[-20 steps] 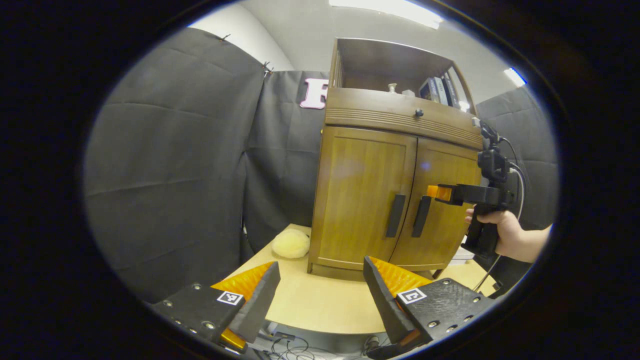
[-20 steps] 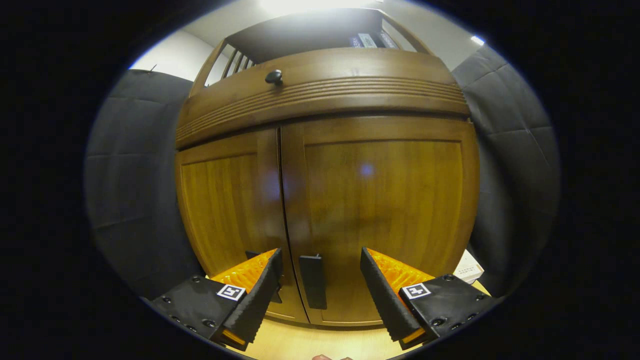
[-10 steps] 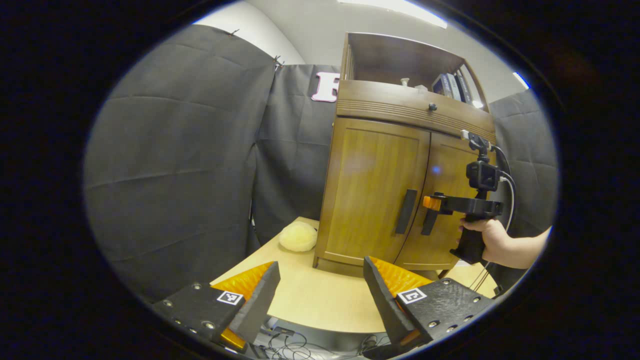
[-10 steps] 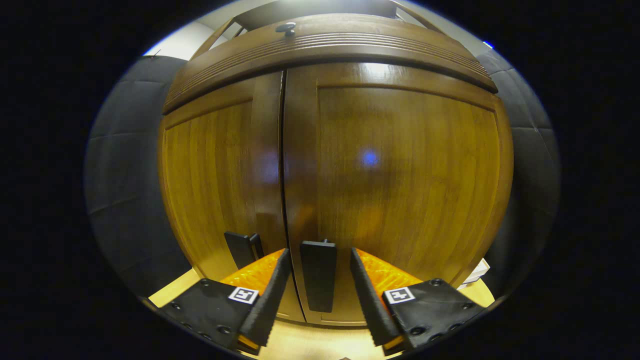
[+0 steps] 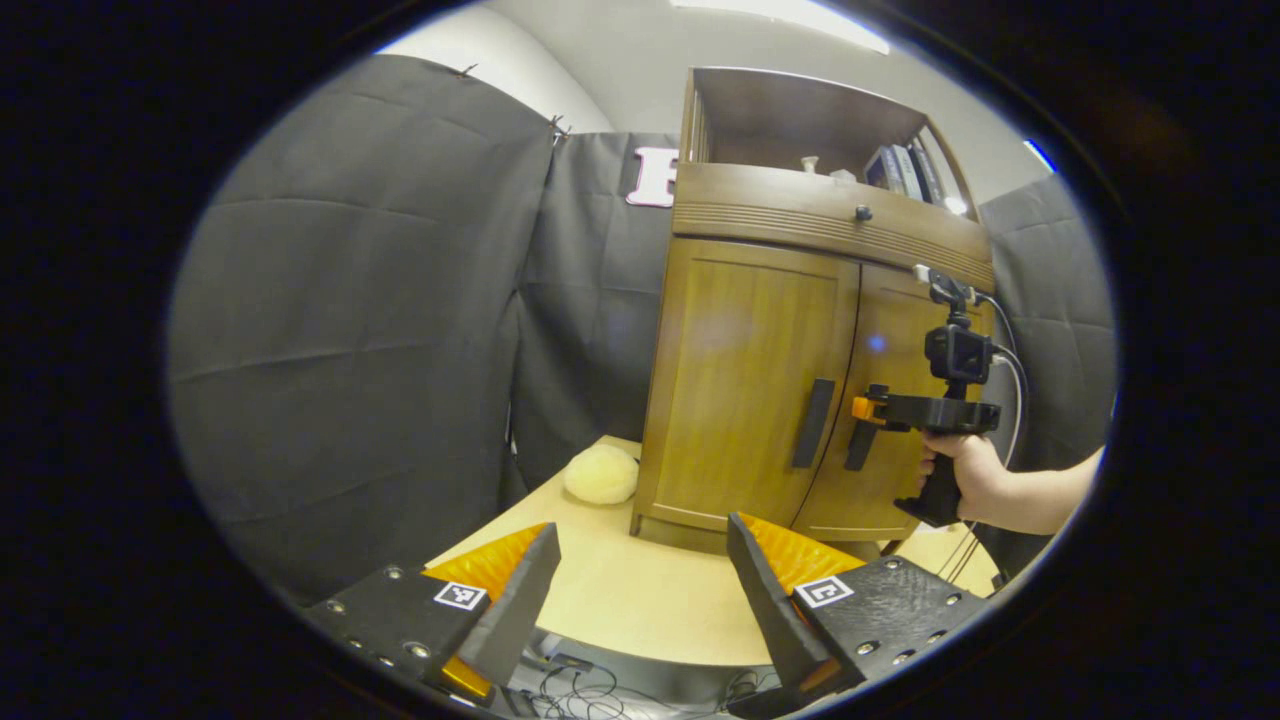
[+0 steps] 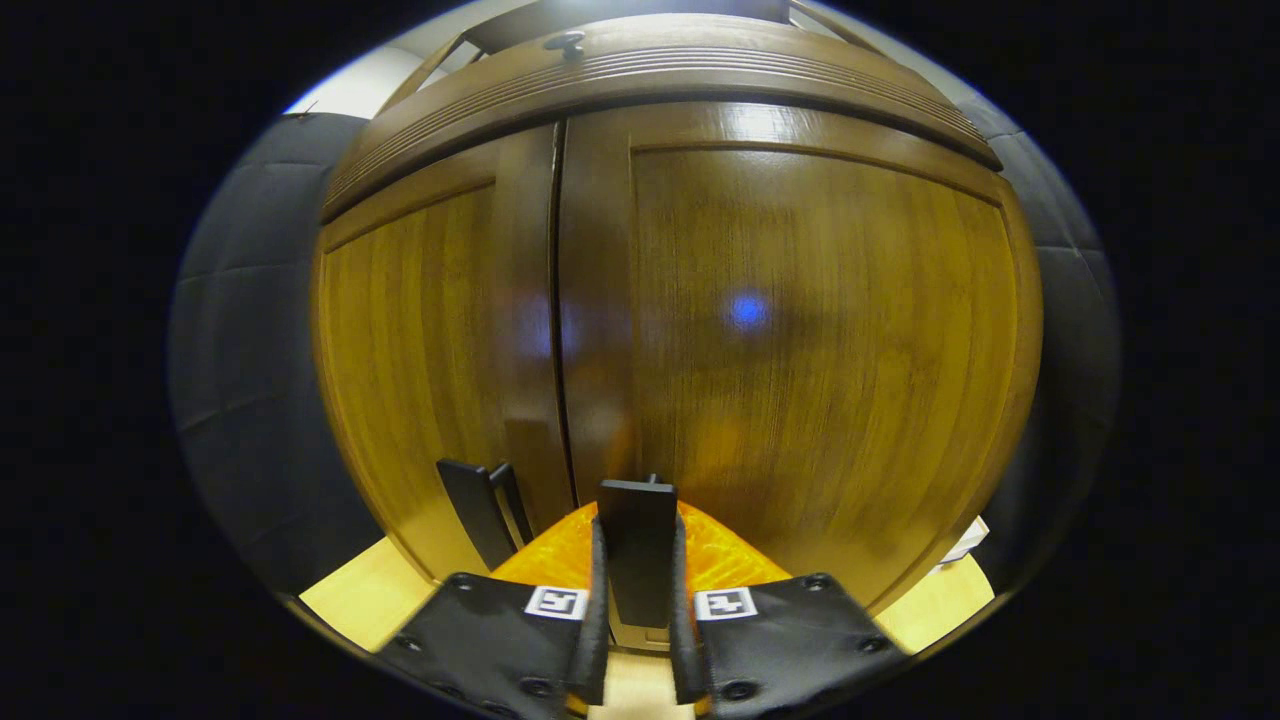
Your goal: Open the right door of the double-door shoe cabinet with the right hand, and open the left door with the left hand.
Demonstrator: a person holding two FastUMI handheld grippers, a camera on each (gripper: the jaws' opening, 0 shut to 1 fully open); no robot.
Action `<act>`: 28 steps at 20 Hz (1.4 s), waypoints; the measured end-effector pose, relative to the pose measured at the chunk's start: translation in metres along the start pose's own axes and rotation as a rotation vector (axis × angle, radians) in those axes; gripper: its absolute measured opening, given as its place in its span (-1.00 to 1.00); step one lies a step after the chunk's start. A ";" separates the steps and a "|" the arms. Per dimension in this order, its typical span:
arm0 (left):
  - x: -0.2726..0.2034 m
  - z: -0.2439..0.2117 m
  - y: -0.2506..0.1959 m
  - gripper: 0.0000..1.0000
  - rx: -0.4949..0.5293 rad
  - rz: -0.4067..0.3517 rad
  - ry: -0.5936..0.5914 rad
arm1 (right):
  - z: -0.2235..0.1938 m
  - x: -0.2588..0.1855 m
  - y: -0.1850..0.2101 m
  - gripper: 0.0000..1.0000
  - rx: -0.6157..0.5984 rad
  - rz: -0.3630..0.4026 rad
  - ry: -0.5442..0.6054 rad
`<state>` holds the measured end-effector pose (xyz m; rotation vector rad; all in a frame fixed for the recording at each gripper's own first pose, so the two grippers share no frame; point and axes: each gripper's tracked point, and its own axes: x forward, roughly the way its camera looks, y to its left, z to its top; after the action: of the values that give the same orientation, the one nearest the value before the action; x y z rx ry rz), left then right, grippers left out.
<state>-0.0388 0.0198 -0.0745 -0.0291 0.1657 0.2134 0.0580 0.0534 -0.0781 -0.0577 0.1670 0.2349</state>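
We see the shoe cabinet [image 5: 800, 330] standing on the table [image 5: 640, 600] against the booth's cloth wall, with both the left door [image 5: 745, 380] and the right door [image 6: 800, 350] seemingly fully closed. Our right gripper [image 6: 637, 600] has its fingers pressed on either side of the right door's handle [image 6: 637, 550], so we judge the first step, opening the right door, is in hand and next calls for a pull outward along the door's swing. Our left gripper [image 5: 640, 590] hangs well back over the table with its jaws spread and empty, well apart from the left handle [image 5: 812, 437].
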 end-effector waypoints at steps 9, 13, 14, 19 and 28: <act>0.002 0.004 -0.001 0.93 0.007 -0.017 -0.008 | 0.001 -0.009 0.003 -0.80 -0.032 0.080 0.013; 0.002 0.005 -0.001 0.93 0.010 -0.032 -0.022 | -0.002 -0.015 0.005 -0.85 -0.028 0.098 0.021; 0.001 0.005 -0.001 0.93 0.011 -0.037 -0.023 | -0.003 -0.017 0.006 -0.85 -0.025 0.102 0.025; -0.001 0.005 -0.003 0.93 0.009 -0.063 -0.027 | -0.005 -0.027 0.007 -0.80 -0.030 0.121 0.026; 0.007 0.008 -0.002 0.93 0.023 -0.128 -0.034 | 0.001 -0.035 0.010 -0.80 -0.032 0.162 0.033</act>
<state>-0.0301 0.0194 -0.0683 -0.0134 0.1322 0.0847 0.0217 0.0554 -0.0712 -0.0799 0.2008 0.3988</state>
